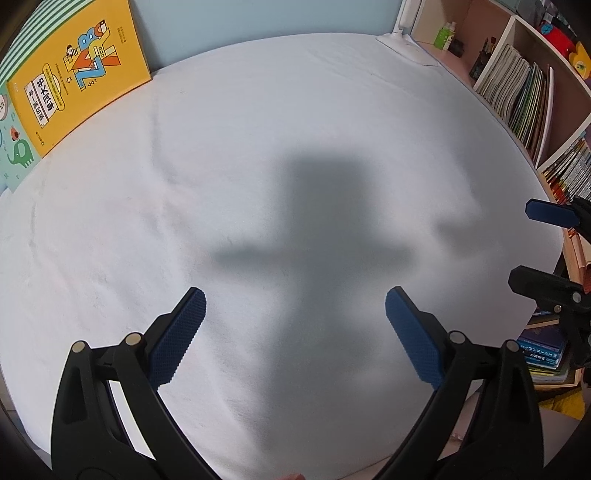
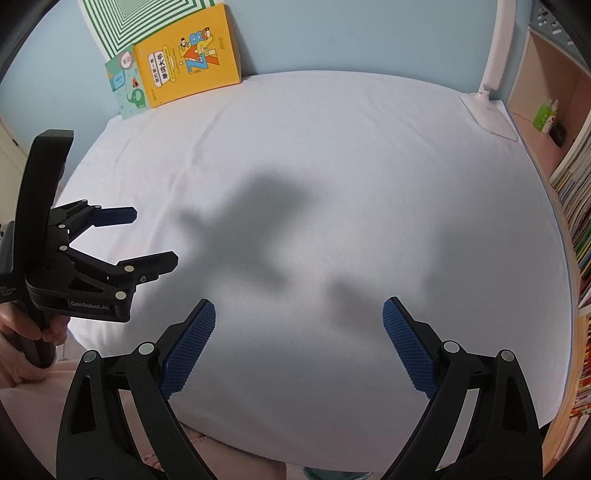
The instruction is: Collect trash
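No piece of trash shows in either view. My left gripper point(image 1: 295, 299) hangs open over the white cloth-covered table point(image 1: 258, 140), its blue pads wide apart with nothing between them. It also appears at the left of the right wrist view, where a hand point(image 2: 26, 332) holds the left gripper point(image 2: 155, 236) by its handle. My right gripper point(image 2: 299, 306) is open too and empty above the table point(image 2: 351, 147). From the left wrist view the right gripper point(image 1: 521, 242) pokes in at the right edge. Both cast soft shadows on the cloth.
A yellow book point(image 2: 188, 70), a teal elephant book point(image 2: 127, 86) and a green striped board point(image 2: 136, 22) lean on the blue back wall. A white desk lamp point(image 2: 491, 107) stands at the back right. Bookshelves point(image 1: 517, 88) line the right side.
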`<state>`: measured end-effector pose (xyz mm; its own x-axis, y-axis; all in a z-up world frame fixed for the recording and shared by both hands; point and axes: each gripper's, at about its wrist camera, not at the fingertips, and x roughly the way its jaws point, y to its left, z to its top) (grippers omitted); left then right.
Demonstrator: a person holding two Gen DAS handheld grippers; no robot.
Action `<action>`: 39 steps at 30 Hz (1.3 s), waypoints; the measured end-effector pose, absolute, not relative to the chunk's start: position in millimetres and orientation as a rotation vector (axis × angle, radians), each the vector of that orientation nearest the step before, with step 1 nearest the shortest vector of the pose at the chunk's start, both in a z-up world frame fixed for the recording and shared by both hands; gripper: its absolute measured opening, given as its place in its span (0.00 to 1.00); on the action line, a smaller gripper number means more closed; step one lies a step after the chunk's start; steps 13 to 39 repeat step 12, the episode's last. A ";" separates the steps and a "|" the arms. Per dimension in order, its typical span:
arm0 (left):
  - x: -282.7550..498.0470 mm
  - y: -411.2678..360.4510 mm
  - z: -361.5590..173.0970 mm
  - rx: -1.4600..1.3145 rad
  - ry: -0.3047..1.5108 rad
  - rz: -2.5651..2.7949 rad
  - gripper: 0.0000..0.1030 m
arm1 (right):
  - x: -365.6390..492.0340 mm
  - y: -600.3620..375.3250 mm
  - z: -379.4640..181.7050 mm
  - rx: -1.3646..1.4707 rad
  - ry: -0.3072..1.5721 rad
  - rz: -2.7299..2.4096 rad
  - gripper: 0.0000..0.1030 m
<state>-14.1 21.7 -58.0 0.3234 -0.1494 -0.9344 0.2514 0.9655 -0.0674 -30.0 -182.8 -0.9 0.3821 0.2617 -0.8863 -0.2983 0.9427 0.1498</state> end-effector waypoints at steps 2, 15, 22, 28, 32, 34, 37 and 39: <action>-14.4 22.2 -58.0 0.095 1.213 -0.265 0.92 | -30.1 -182.9 -0.7 -0.036 1.123 0.357 0.89; -13.5 23.3 -59.7 0.092 1.225 -0.279 0.93 | -31.7 -185.1 -1.2 -0.034 1.119 0.349 0.89; -13.5 23.3 -59.7 0.092 1.225 -0.279 0.93 | -31.7 -185.1 -1.2 -0.034 1.119 0.349 0.89; -13.5 23.3 -59.7 0.092 1.225 -0.279 0.93 | -31.7 -185.1 -1.2 -0.034 1.119 0.349 0.89; -13.5 23.3 -59.7 0.092 1.225 -0.279 0.93 | -31.7 -185.1 -1.2 -0.034 1.119 0.349 0.89; -13.5 23.3 -59.7 0.092 1.225 -0.279 0.93 | -31.7 -185.1 -1.2 -0.034 1.119 0.349 0.89; -13.5 23.3 -59.7 0.092 1.225 -0.279 0.93 | -31.7 -185.1 -1.2 -0.034 1.119 0.349 0.89; -13.5 23.3 -59.7 0.092 1.225 -0.279 0.93 | -31.7 -185.1 -1.2 -0.034 1.119 0.349 0.89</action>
